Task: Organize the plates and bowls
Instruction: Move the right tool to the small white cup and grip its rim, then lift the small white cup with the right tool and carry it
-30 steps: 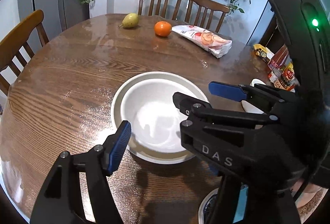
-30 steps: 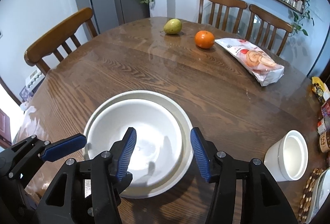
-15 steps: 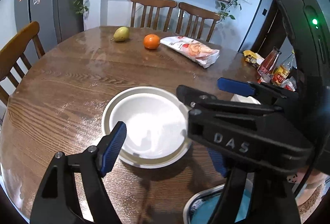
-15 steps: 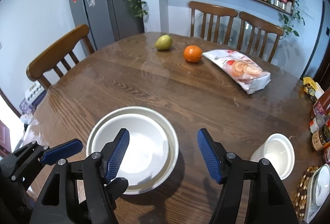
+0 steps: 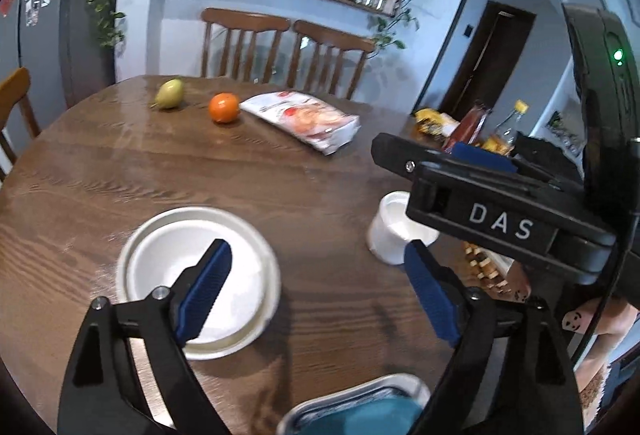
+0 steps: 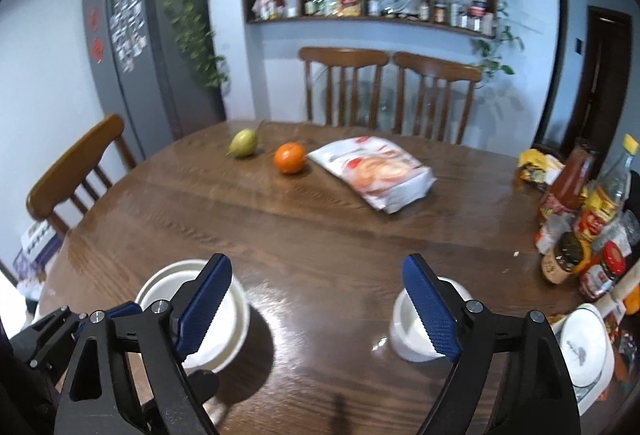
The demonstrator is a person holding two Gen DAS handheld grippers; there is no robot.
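Observation:
A white bowl nested in a wider white bowl [image 5: 168, 259] sits on the round wooden table [image 5: 160, 171], near the front left; it also shows in the right wrist view [image 6: 236, 319]. A small white cup-shaped bowl [image 5: 390, 235] stands to its right, also in the right wrist view [image 6: 404, 331]. My left gripper [image 5: 316, 287] is open and empty above the table, between the two. My right gripper [image 6: 318, 303] is open and empty, raised above the same gap. A plate with a blue centre [image 5: 352, 411] lies at the front edge.
A pear [image 6: 243, 143], an orange [image 6: 289, 158] and a snack bag [image 6: 374, 171] lie at the far side. Bottles and jars [image 6: 584, 219] crowd the right edge, with a white patterned dish [image 6: 586, 351] near them. Wooden chairs [image 6: 384, 91] surround the table.
Both grippers have lifted and pulled back from the nested bowls, which now look smaller and lower left. The right gripper's jaws have opened wider. The small bowl has come into both views.

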